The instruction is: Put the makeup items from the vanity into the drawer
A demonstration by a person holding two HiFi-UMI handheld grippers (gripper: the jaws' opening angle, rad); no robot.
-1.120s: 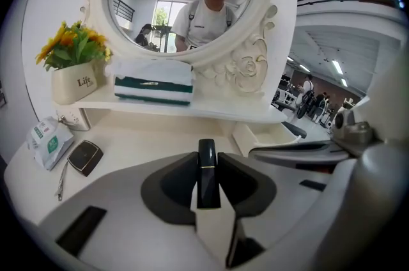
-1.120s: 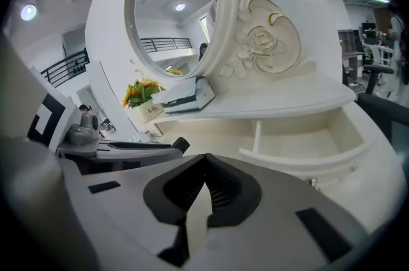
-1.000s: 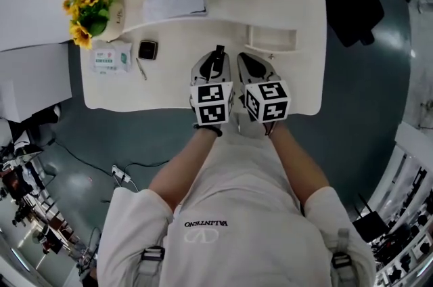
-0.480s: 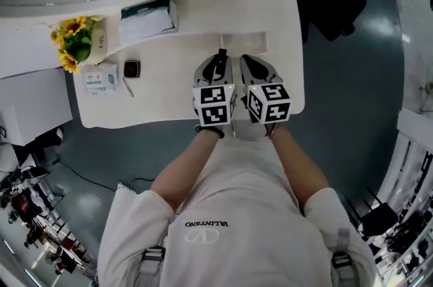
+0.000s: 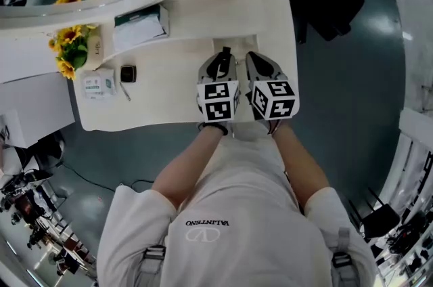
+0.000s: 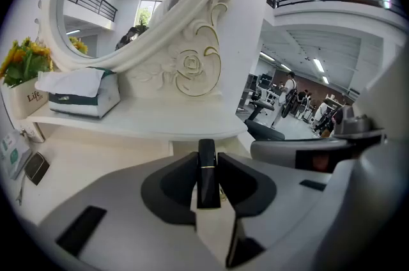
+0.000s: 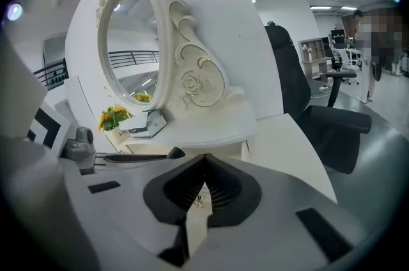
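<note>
Lipstick (image 6: pixel 206 177) first, bottom centre: black tube pinched between left gripper (image 6: pixel 208 164) fingers (image 6: pixel 176 183), barely parted around it. Right gripper (image 7: pixel 203 190) alongside, fingers (image 7: pixel 223 190) pressed together, nothing between. Looks like carry step, tube up off counter (image 5: pixel 169 86). Just beyond, small drawer (image 5: pixel 237 45) under raised shelf (image 5: pixel 196 27), apparently pulled out, inside not visible. Next: line up over drawer, lower, let go. Further out, left of frame, on counter: dark compact (image 5: pixel 128 74), thin stick (image 5: pixel 125 91), white packet (image 5: pixel 96 84). Tissue box (image 5: pixel 141 25) up on shelf.
</note>
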